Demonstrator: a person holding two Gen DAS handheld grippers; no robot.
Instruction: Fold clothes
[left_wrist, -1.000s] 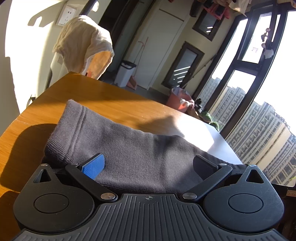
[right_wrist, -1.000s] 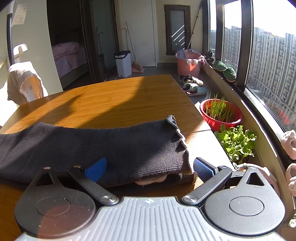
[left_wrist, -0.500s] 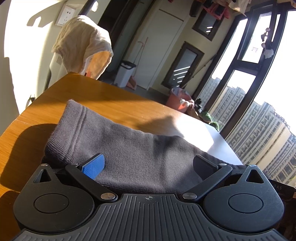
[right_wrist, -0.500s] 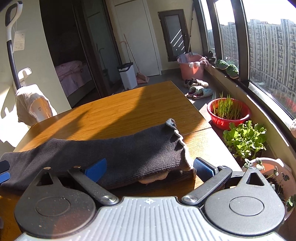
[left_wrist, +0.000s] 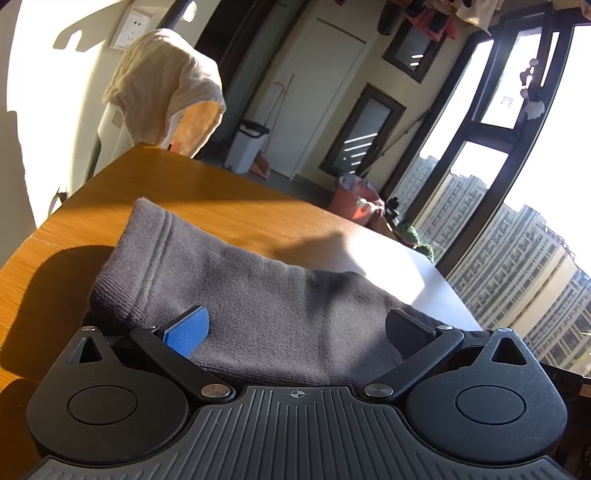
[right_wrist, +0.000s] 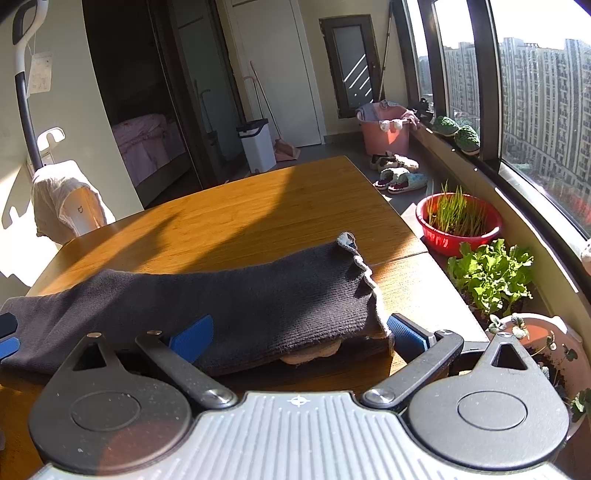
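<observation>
A dark grey knitted garment (left_wrist: 258, 295) lies folded in a long strip on the wooden table (left_wrist: 229, 206). In the left wrist view its ribbed hem end is at the left. My left gripper (left_wrist: 295, 328) is open, its fingers spread around the near edge of the cloth. In the right wrist view the garment (right_wrist: 240, 306) ends in a scalloped edge at the right, with a pale layer peeking out underneath. My right gripper (right_wrist: 299, 332) is open, its fingers either side of that end. The left gripper's blue pad (right_wrist: 7, 345) shows at the far left.
A cream cloth (left_wrist: 166, 81) hangs over a white appliance beyond the table's far left corner. To the right of the table are a red basin of grass (right_wrist: 458, 221), leafy plants (right_wrist: 491, 273) and a flowerpot (right_wrist: 546, 350) by the windows. A pink bucket (right_wrist: 384, 129) and white bin (right_wrist: 258, 144) stand farther back.
The right wrist camera has lifted and drawn back a little, showing more of the room and the left gripper's pad. The left gripper and the garment have hardly moved.
</observation>
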